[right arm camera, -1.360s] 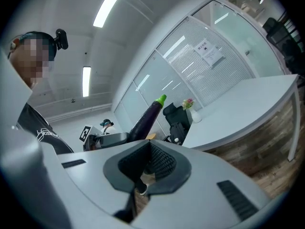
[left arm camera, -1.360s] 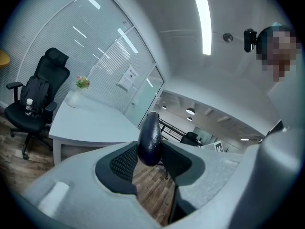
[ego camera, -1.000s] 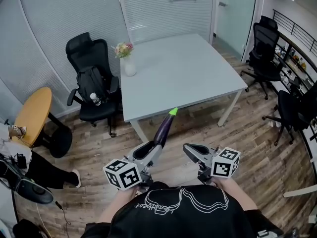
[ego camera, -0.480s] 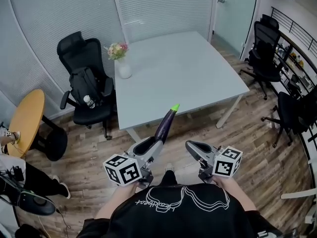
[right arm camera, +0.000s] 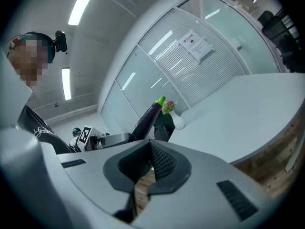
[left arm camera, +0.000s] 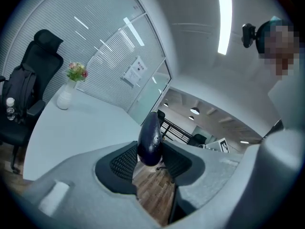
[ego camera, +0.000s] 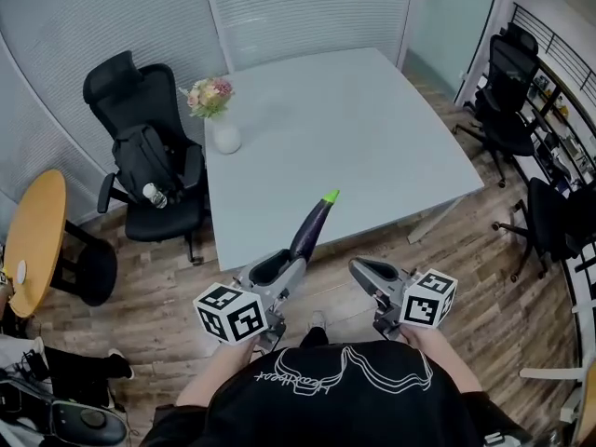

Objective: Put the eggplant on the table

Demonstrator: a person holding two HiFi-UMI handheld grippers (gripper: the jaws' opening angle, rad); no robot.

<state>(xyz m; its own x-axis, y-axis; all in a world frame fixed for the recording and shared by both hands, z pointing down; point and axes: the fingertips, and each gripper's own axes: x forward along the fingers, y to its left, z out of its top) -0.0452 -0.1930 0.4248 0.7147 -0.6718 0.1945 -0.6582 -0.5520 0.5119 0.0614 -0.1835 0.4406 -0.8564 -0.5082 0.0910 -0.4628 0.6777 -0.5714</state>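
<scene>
Head view: eggplant (ego camera: 312, 229) is pinched at its blunt end by left gripper (ego camera: 277, 270), stem tip raised over the table (ego camera: 372, 128) edge. Left gripper view: pads are clamped on glossy skin; it is judged light, firm and slippery, better held mid-body. Right gripper view: right gripper (right arm camera: 150, 168) jaws are pressed together, nothing held

Black tee (ego camera: 335, 394) w/ white line print. Left gripper (ego camera: 279, 270) & right gripper (ego camera: 361, 274): grey shells, blk ribbed pads (left arm camera: 125, 162), white cubes (ego camera: 230, 313) w/ blk square markers.

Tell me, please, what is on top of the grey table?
Only a white vase of flowers, at the far left corner of the table. The held eggplant hides a bit of its near edge.
</scene>
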